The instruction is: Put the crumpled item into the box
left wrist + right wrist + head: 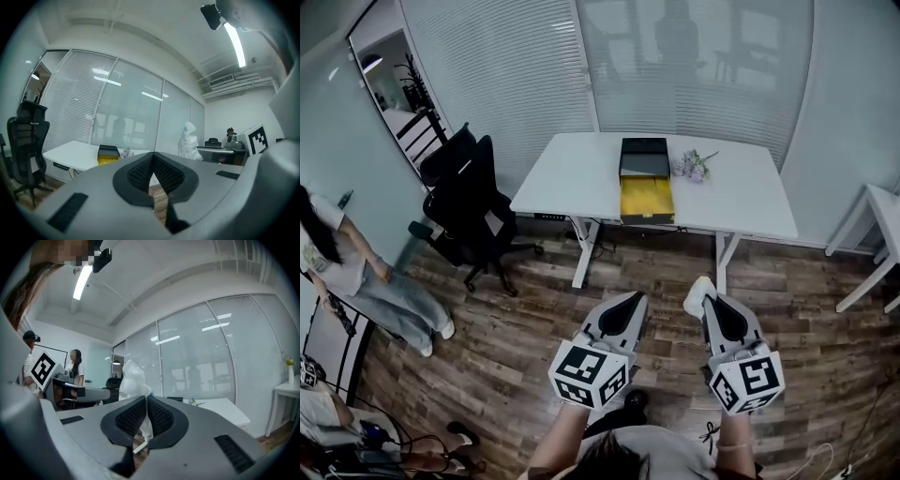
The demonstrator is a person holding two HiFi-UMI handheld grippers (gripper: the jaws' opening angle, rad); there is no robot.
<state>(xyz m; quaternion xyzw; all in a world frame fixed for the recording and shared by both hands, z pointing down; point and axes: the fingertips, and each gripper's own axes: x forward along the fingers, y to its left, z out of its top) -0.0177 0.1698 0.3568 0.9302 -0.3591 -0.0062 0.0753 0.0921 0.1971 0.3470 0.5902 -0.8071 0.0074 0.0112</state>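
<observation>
Crumpled item — one, right tool; box — one

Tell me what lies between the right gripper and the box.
In the head view, only wooden floor and white table top separate right gripper from box.

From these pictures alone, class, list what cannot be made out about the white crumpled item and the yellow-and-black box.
Right gripper view: white crumpled item, lower part hidden inside the right gripper.
Head view: yellow-and-black open box, contents too small to tell.
</observation>
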